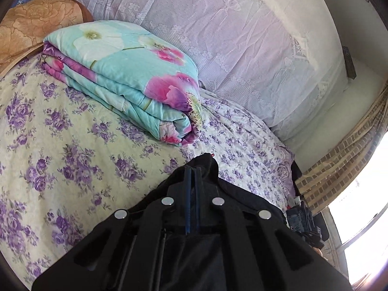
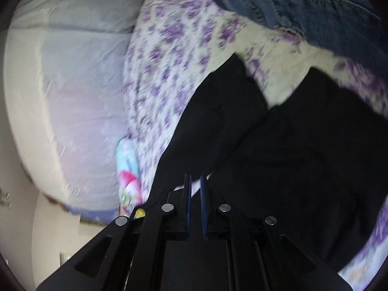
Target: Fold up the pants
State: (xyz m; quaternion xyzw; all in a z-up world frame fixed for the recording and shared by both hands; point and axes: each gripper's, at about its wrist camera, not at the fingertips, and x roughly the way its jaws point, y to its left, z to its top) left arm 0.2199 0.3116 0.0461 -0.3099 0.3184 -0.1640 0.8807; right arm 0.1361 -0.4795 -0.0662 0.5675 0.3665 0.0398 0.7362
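The black pants (image 2: 278, 140) lie on the flower-printed bedsheet (image 2: 165, 55), filling the right wrist view from about 1 o'clock down to 5 o'clock, with the two legs still parted in a V near 1 o'clock. In the left wrist view a bunched fold of the same black cloth (image 1: 206, 167) rises at 6 o'clock around the left gripper (image 1: 193, 169), whose blue pads are pressed together on it: that hand has the pants pinched. The right gripper (image 2: 196, 178) stands slightly parted at 6 o'clock of its own view, just above the dark cloth; nothing can be seen squeezed between its pads, so it appears to hold nothing.

Judged from this, folding is at an early stage: the legs are not yet laid one on the other, and no tidy crease shows. Bringing the legs together and doubling the length remain.

Further out, a pair of blue jeans (image 2: 303, 2) lies at 1 o'clock in the right view, apart from the black pair. A folded floral quilt (image 1: 126, 77) sits at 10 o'clock in the left view, with the lace curtain (image 1: 218, 24) behind at 12.
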